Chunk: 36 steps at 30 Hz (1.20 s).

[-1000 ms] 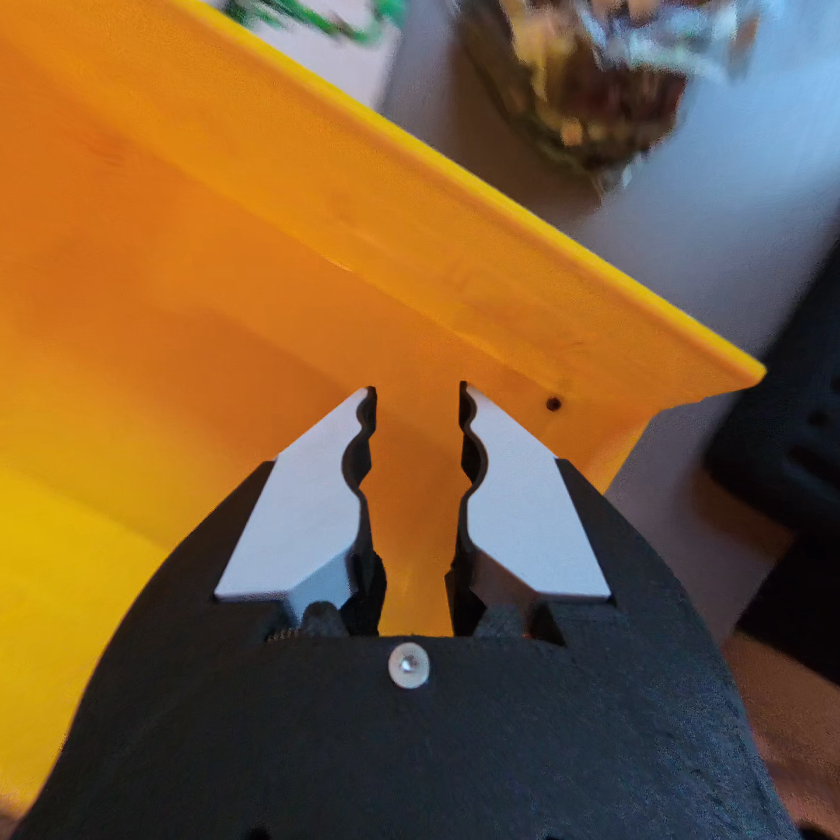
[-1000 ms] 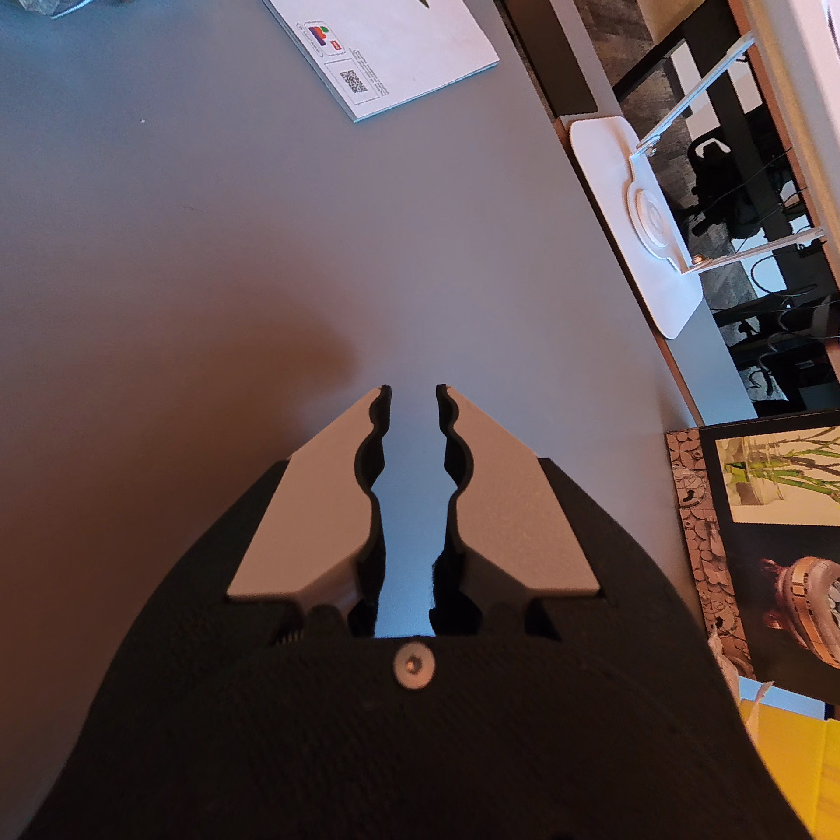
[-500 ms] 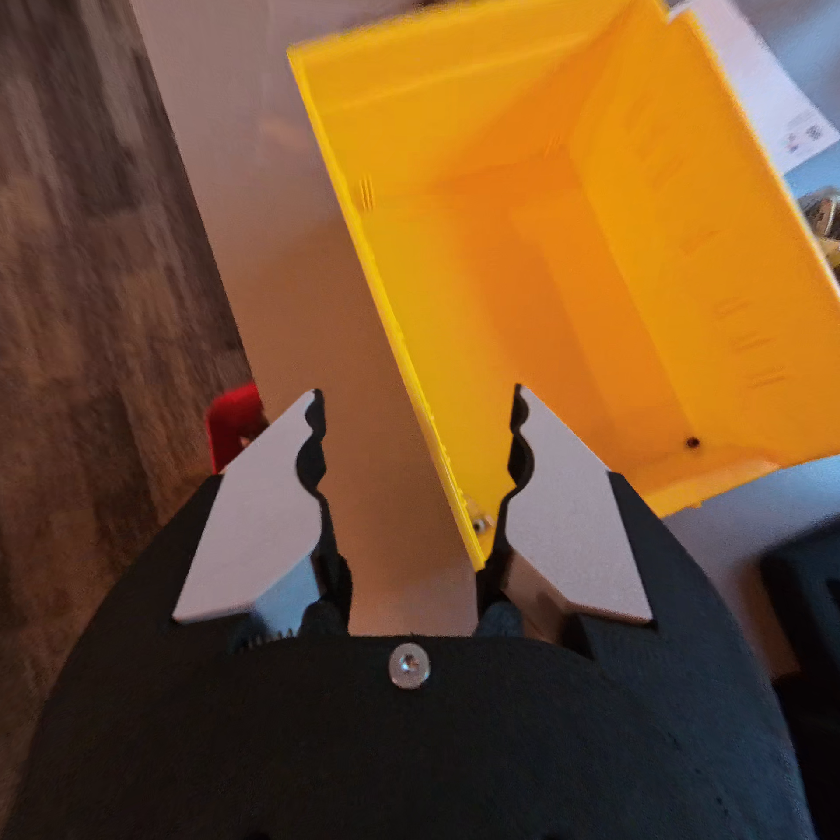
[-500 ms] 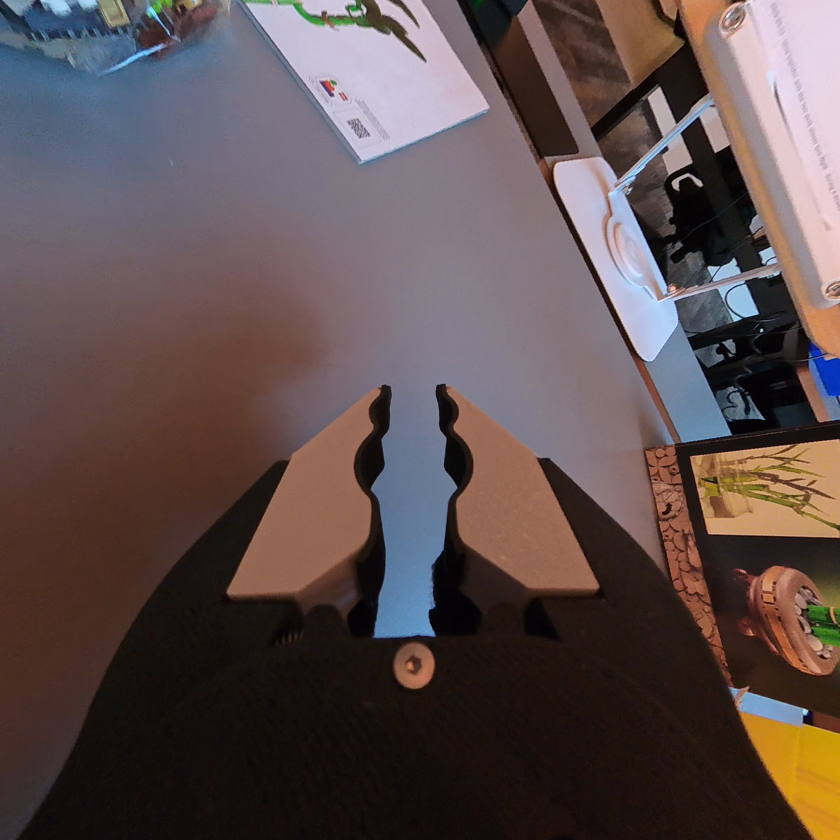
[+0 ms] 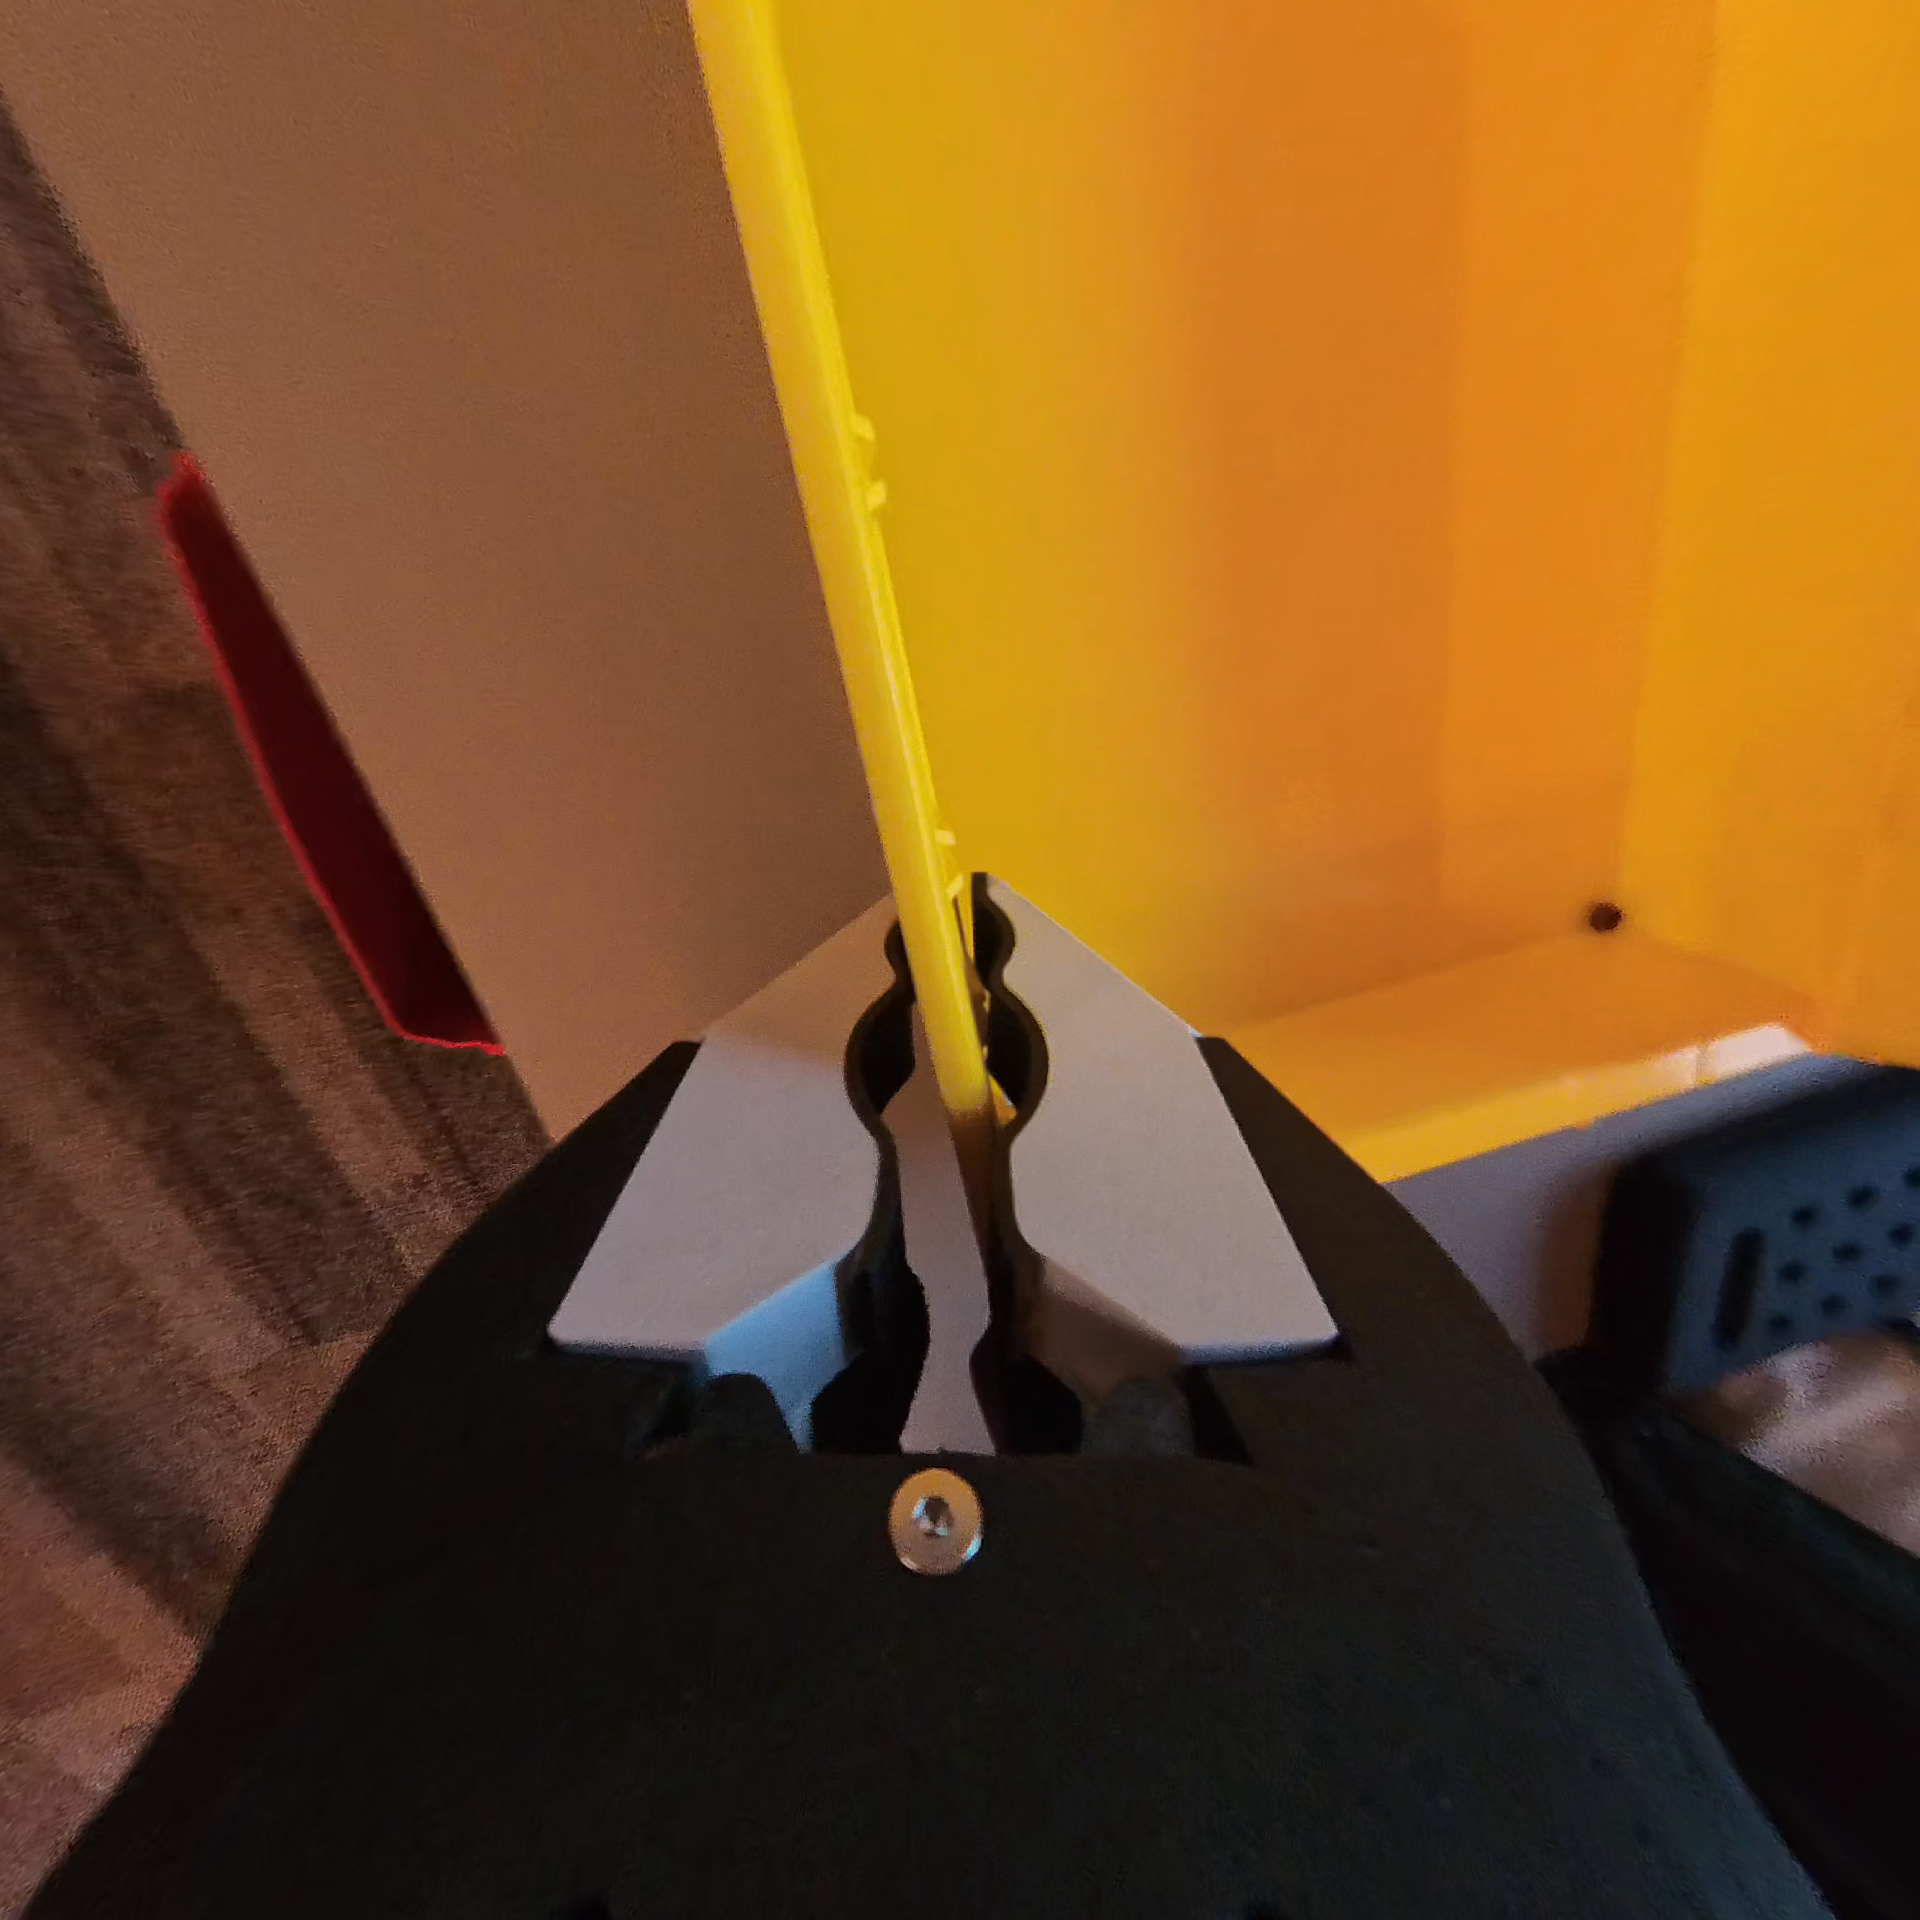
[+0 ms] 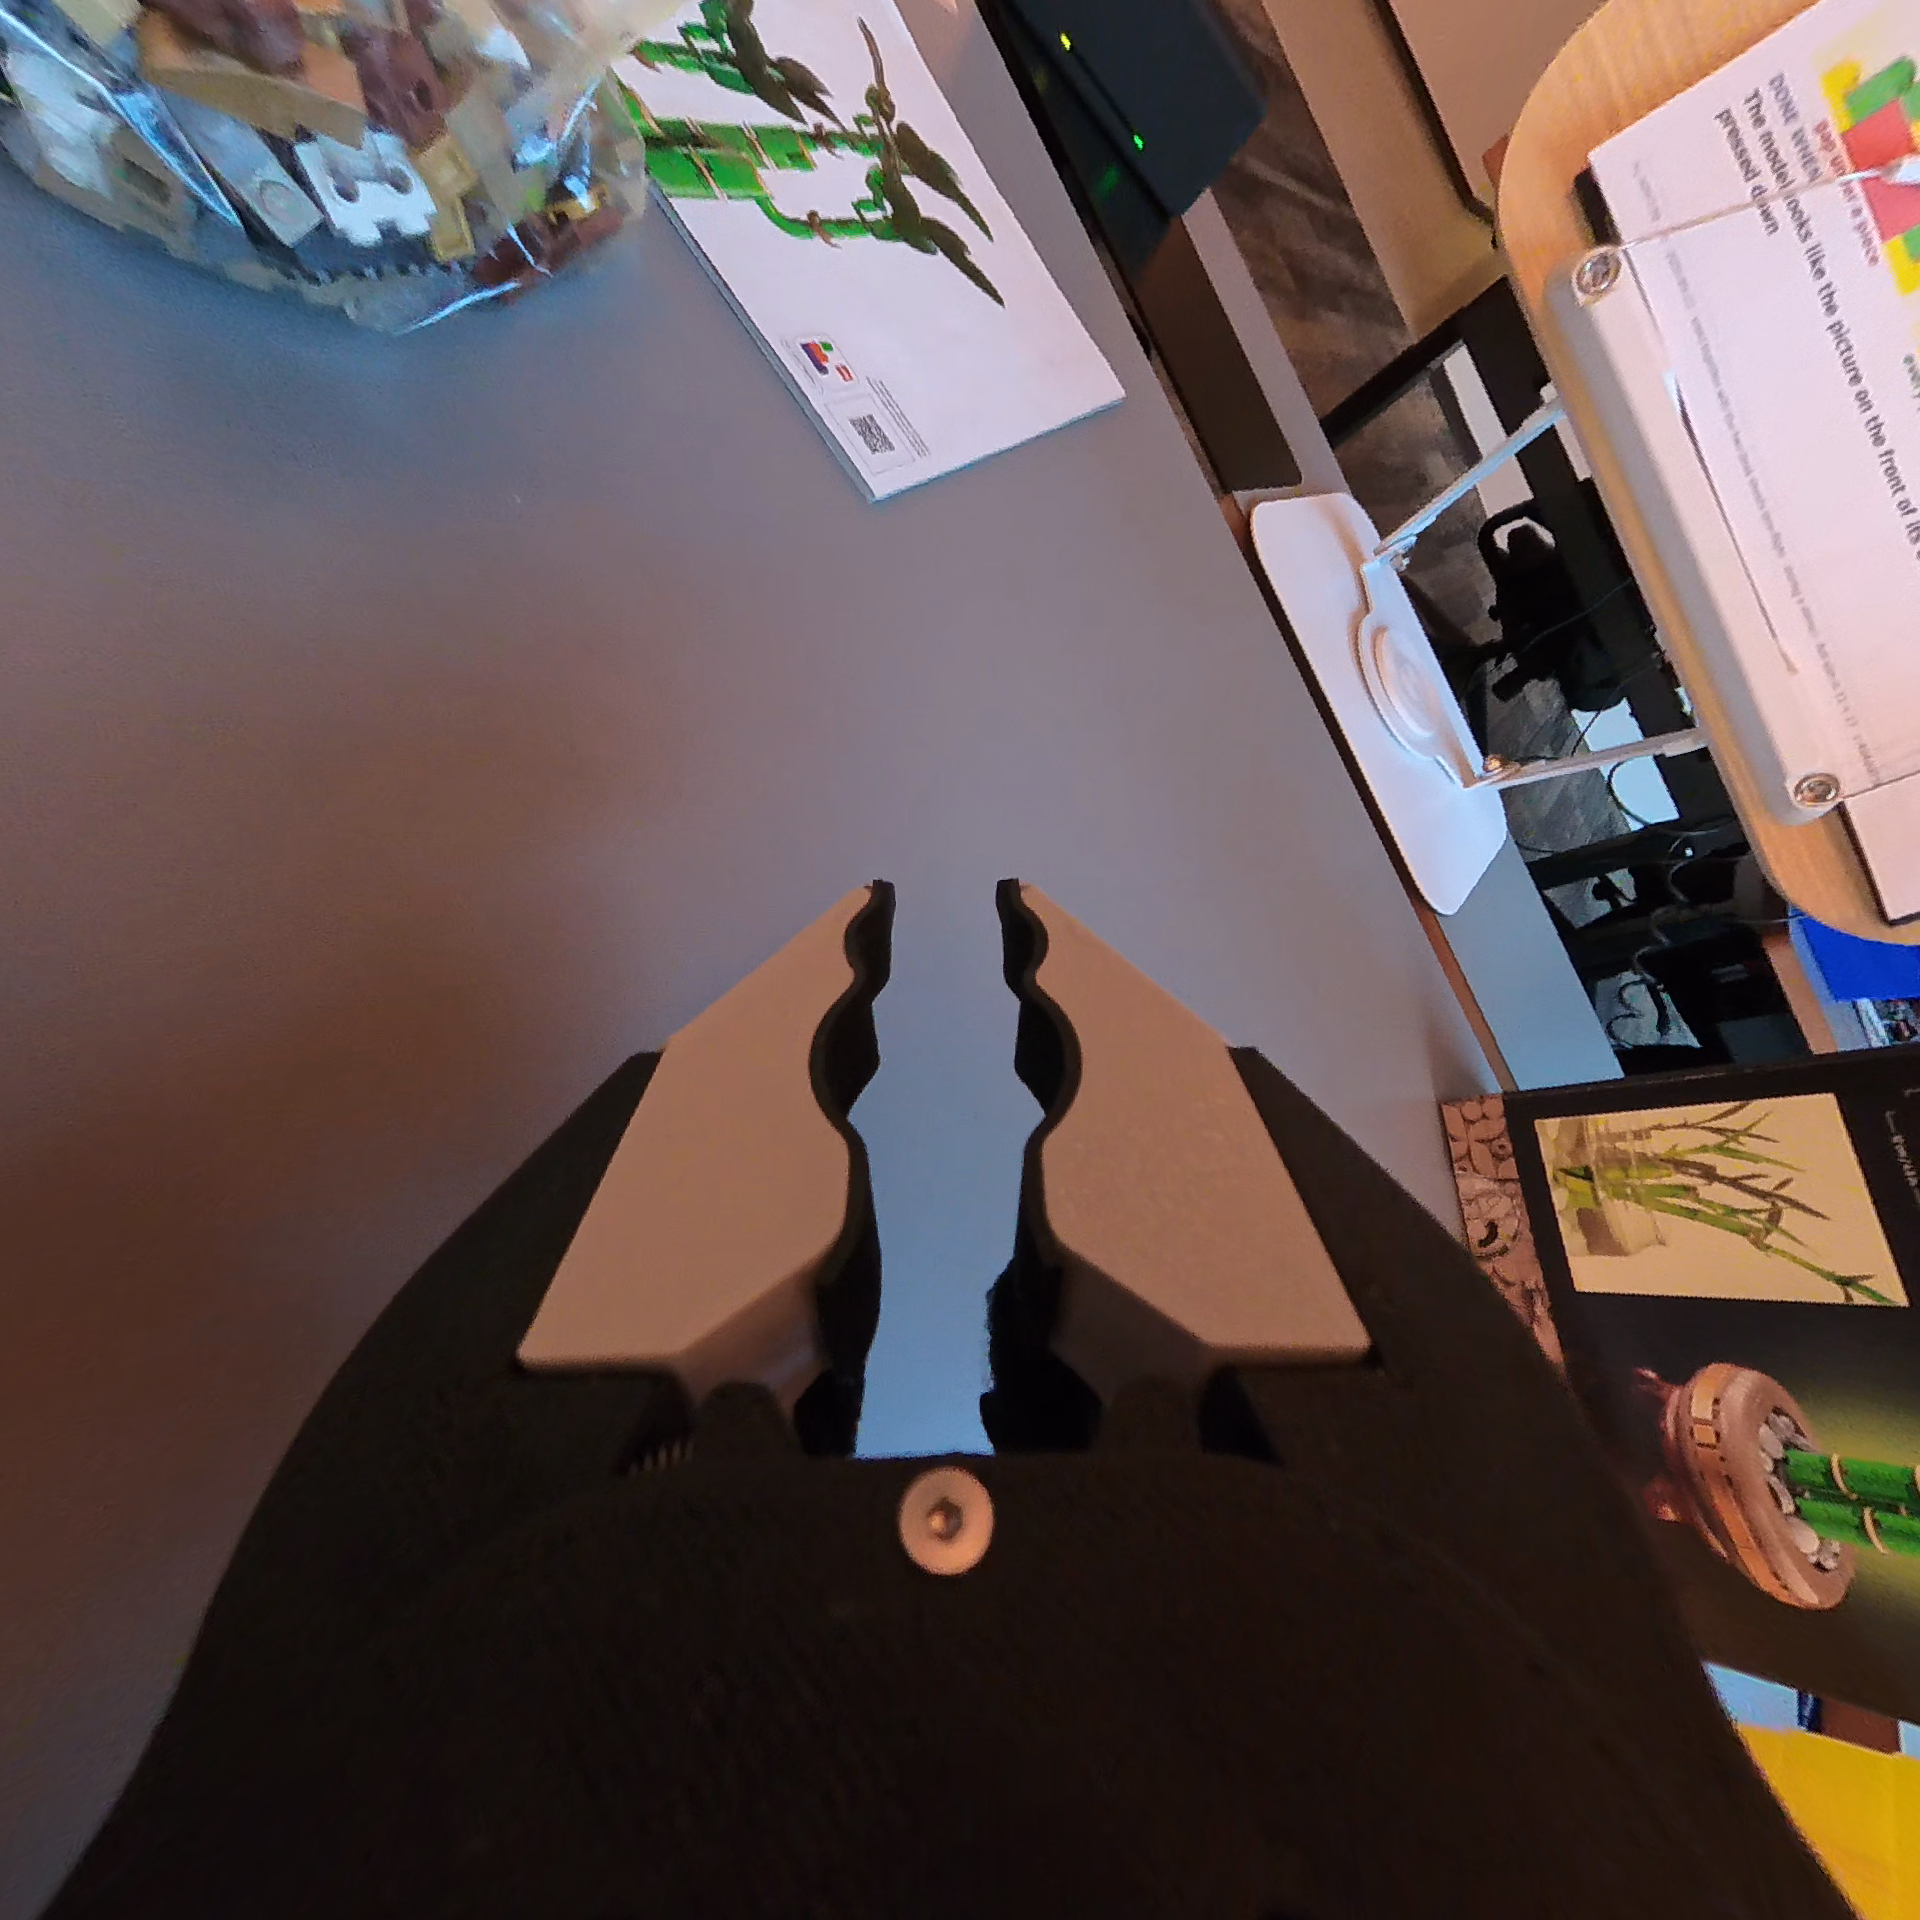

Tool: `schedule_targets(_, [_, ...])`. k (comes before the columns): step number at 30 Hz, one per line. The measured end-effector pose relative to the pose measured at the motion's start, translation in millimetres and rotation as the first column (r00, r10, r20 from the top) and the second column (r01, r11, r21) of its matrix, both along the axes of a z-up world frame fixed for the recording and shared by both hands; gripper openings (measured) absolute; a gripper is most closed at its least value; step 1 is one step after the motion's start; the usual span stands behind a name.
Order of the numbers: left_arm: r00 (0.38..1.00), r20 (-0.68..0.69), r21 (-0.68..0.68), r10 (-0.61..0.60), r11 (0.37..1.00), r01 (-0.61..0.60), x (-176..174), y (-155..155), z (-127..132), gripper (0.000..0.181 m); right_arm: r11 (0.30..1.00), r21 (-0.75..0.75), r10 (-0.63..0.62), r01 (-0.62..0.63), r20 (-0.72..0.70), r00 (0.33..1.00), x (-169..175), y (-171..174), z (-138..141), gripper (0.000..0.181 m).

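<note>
A yellow plastic bin (image 5: 1299, 468) fills the upper right of the left wrist view, its inside empty. My left gripper (image 5: 940, 904) is shut on the bin's thin left wall (image 5: 862, 582), which runs between the two grey fingers. My right gripper (image 6: 943, 888) hovers over the bare grey table (image 6: 520, 727), its jaws a narrow gap apart with nothing between them. A clear bag of small building bricks (image 6: 301, 145) lies at the far left of the right wrist view. A white instruction booklet (image 6: 883, 281) with a green plant picture lies beside the bag.
A dark box with a plant picture (image 6: 1725, 1351) lies right of my right gripper. A white stand base (image 6: 1382, 686) and a tilted board with a sheet (image 6: 1766, 447) stand at the table's right edge. A red object (image 5: 312, 769) sits by the table's left edge. A black perforated part (image 5: 1766, 1247) is at lower right. The tips of one gripper are about 50 cm away from the tips of the other.
My left gripper moved in on the yellow bin and closed from wide open onto its left wall. My right gripper tilted up, bringing the brick bag and booklet into view.
</note>
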<state>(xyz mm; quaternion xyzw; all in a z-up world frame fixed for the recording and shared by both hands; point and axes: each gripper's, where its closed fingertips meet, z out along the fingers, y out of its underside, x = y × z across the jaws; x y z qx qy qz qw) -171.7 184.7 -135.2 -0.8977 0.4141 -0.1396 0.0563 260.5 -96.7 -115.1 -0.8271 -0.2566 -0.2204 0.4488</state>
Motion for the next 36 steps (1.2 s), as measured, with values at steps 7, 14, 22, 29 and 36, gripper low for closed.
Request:
schedule_targets(7, [0.998,-0.068,0.336,0.008,0.942,0.015,1,23,25,0.003,0.999,0.038,0.026,-0.026,-0.007,1.0,-8,3,7,0.02])
schedule_targets(14, [0.993,-0.103,0.569,-0.05,0.816,0.1,8,11,72,0.002,0.972,0.235,0.137,0.01,-0.598,0.79,-82,31,92,0.041])
schedule_targets(22, [0.998,-0.001,0.719,-0.062,0.694,0.044,2,-11,98,0.002,0.979,0.103,0.176,-0.177,-0.865,0.469,-234,79,106,0.052])
schedule_targets(29, [0.994,0.084,0.769,-0.076,0.639,-0.016,-17,-23,107,0.002,0.998,-0.03,0.008,-0.062,-0.849,0.528,-258,128,65,0.056])
schedule_targets(36, [0.991,0.123,0.806,-0.061,0.589,-0.064,-39,-27,109,0.002,0.997,-0.068,-0.051,-0.024,-0.9,0.432,-270,154,63,0.058])
